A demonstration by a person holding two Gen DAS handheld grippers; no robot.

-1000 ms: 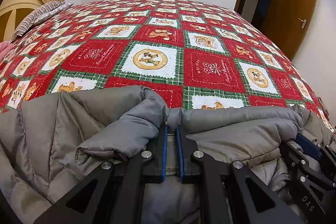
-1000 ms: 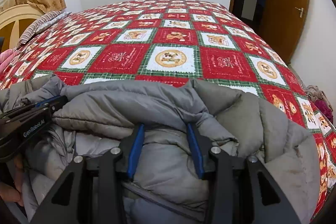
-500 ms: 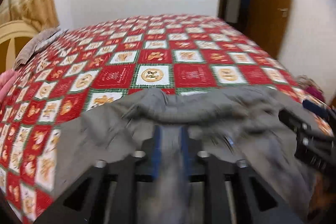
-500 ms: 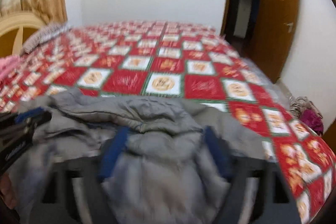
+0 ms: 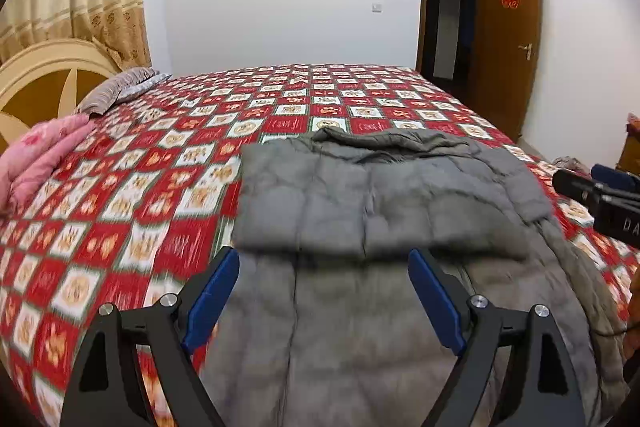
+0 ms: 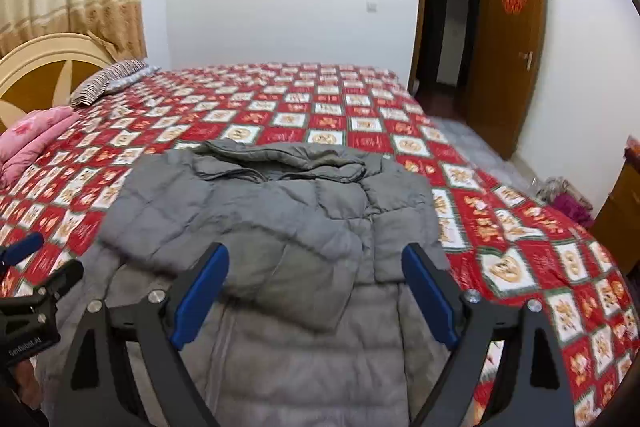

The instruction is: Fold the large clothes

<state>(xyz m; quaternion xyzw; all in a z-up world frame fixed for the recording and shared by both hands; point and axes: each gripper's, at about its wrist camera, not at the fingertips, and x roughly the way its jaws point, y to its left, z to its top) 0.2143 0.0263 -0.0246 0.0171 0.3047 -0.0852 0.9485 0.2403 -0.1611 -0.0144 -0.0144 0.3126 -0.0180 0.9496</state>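
A grey puffer jacket (image 5: 384, 211) lies on the red patterned bedspread (image 5: 168, 163), with one layer folded over the part nearest me and its collar at the far end. It also shows in the right wrist view (image 6: 280, 219). My left gripper (image 5: 324, 263) is open and empty above the jacket's near part. My right gripper (image 6: 316, 259) is open and empty above the same part. The right gripper shows at the right edge of the left wrist view (image 5: 600, 191). The left gripper shows at the left edge of the right wrist view (image 6: 32, 287).
A pink quilt (image 5: 36, 155) and a striped pillow (image 5: 120, 87) lie by the headboard (image 5: 48, 75) on the left. A brown door (image 5: 508, 39) stands open at the back right. Clothes (image 6: 568, 199) lie on the floor at the right.
Both grippers have let go of the jacket, opened wide and pulled back and up. The folded jacket now lies flat on the bed.
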